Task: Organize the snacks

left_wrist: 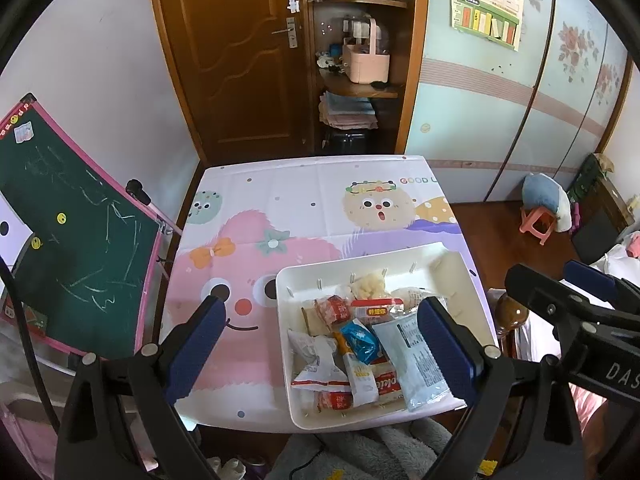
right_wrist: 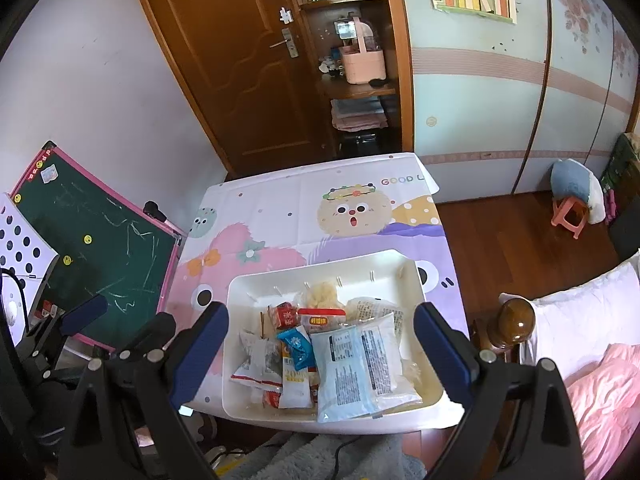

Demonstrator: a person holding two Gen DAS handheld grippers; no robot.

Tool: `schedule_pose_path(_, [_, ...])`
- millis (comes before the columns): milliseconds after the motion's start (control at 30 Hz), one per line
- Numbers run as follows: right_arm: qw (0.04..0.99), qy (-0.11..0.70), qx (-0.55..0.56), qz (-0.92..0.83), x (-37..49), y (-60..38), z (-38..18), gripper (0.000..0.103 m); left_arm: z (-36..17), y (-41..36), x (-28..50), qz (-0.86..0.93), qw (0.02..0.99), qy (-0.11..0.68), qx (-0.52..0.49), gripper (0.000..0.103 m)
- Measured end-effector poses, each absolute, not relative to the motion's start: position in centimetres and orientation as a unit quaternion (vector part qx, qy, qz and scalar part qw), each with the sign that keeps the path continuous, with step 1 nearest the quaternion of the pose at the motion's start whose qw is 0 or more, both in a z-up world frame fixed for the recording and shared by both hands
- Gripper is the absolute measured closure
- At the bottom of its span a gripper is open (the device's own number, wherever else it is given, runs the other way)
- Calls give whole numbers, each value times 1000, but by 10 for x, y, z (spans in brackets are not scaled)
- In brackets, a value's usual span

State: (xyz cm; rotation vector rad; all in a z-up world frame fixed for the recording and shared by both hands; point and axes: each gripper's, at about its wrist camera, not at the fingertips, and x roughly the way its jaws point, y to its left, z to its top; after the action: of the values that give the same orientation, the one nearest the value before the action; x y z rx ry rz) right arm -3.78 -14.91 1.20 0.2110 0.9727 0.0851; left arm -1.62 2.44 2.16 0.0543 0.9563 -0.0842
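Left tool (left_wrist: pixel 320 340): jaws spread wide, nothing held, hovering above the near edge of the counter (left_wrist: pixel 280 200); its right finger stood over the white tray (left_wrist: pixel 282 280), its left finger over the pink cartoon print of the counter cover. Right tool (right_wrist: pixel 322 340): jaws likewise wide apart and empty, straddling the tray (right_wrist: pixel 236 292) from above, which lay almost wholly between its two fingers. Tray: white, rectangular, shallow, set at the near right corner of the counter, directly below and ahead of both tools. Contents, all loose and overlapping: one large pale blue packet (right_wrist: pixel 352 364) with printed text, lying nearest the right finger of each tool and projecting over the tray's near rim; one small blue wrapper (right_wrist: pixel 296 344) just left of it; one white-and-red pouch (right_wrist: pixel 258 360) further left; one red-topped clear packet (right_wrist: pixel 322 318) beyond the blue wrapper; one small red wrapper (right_wrist: pixel 282 315) beside that; one clear bag of pale puffed pieces (right_wrist: pixel 320 294) at the far side. Other small wrappers lay beneath, not legible. Surroundings: green chalkboard (left_wrist: pixel 76 232) with pink frame to the left of the tools; brown door (left_wrist: pixel 240 52) and open shelves (left_wrist: pixel 356 40) ahead, beyond the counter; pink stool (right_wrist: pixel 570 214) far to the right.
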Motion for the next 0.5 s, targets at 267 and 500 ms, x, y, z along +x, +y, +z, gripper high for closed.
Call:
schedule_pose_path(267, [880, 463, 100, 40, -35, -150, 14, 8, 21, 24, -16, -40, 886, 461, 25, 7])
schedule_pose_path(500, [880, 463, 99, 40, -35, -150, 14, 8, 21, 24, -15, -40, 886, 462, 25, 7])
